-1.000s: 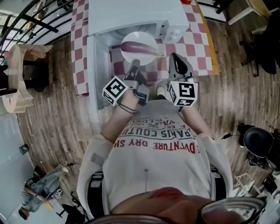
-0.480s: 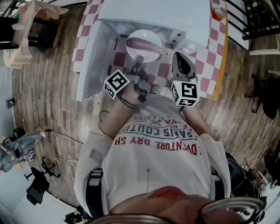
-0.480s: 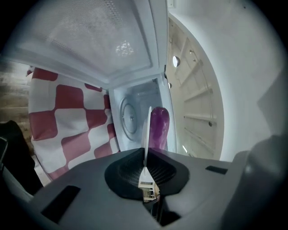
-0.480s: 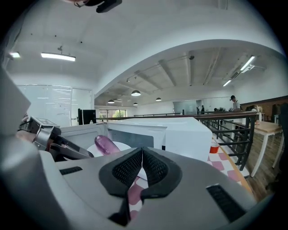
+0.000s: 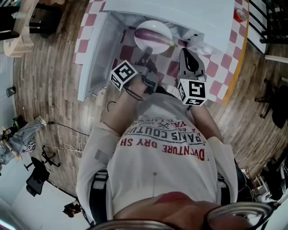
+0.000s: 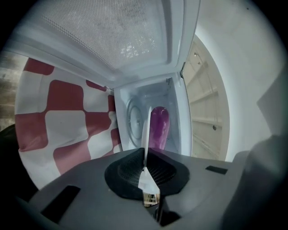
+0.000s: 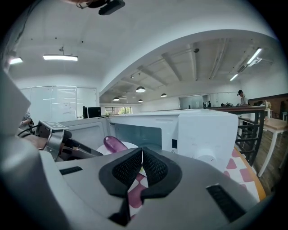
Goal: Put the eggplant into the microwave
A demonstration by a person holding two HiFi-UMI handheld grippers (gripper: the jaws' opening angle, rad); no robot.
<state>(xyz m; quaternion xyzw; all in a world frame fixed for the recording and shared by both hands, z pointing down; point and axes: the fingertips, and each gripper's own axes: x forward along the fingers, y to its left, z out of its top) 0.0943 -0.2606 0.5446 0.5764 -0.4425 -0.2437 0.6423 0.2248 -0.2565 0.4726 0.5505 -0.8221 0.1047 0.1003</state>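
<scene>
The person is standing at the desk (image 5: 237,63) and holding a gripper in each hand. A red and white checked cloth (image 5: 212,67) is lying over the desk, and a white microwave (image 5: 180,12) is sitting on it. The microwave door (image 5: 92,58) is hanging wide open to the left in the head view.

The left gripper (image 5: 147,56) is pinching the near rim of a white plate (image 5: 148,24). In the left gripper view its jaws are pressing together on the thin edge of the plate (image 6: 147,130), which is showing edge-on. The purple eggplant (image 5: 154,36) is lying on its side on top of the plate. The plate is being held up right at the mouth of the microwave. From the head view I think the plate's far edge is just reaching under the top of the microwave, but I can't be sure. In the left gripper view the eggplant (image 6: 159,127) is showing against the white inside of the oven.

The right gripper (image 5: 186,54) is hanging just beside the plate, over the cloth. In its own view the right gripper (image 7: 142,162) is holding nothing, and its two black pads are touching each other. Past them, the eggplant (image 7: 114,143) and the open microwave (image 7: 189,128) are showing.
</scene>
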